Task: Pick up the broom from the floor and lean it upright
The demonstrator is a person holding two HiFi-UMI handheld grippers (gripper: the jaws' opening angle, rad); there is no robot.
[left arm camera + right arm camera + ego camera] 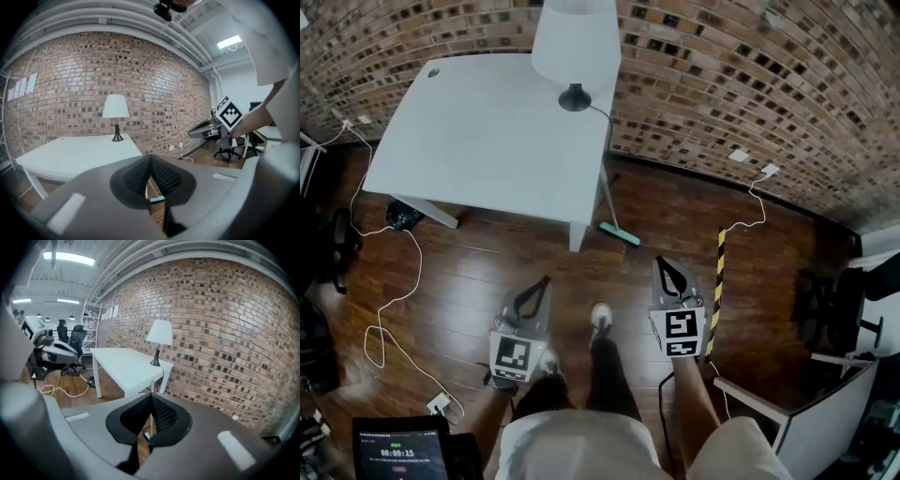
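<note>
The broom point(620, 234) stands upright, its handle leaning on the white desk point(487, 131) edge by the brick wall point(750, 75), its teal head on the wood floor point(487, 272) beside the desk leg point(577, 234). A lamp point(575, 42) sits on the desk above it. The left hand-held gripper point(544, 284) and right hand-held gripper point(664, 265) are both pressed together and empty, well apart from the broom. A white cable point(384, 309) loops at left, and a yellow-black strip point(718, 281) lies at right.

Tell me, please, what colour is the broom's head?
The broom head is teal green; the head view shows it best.
</note>
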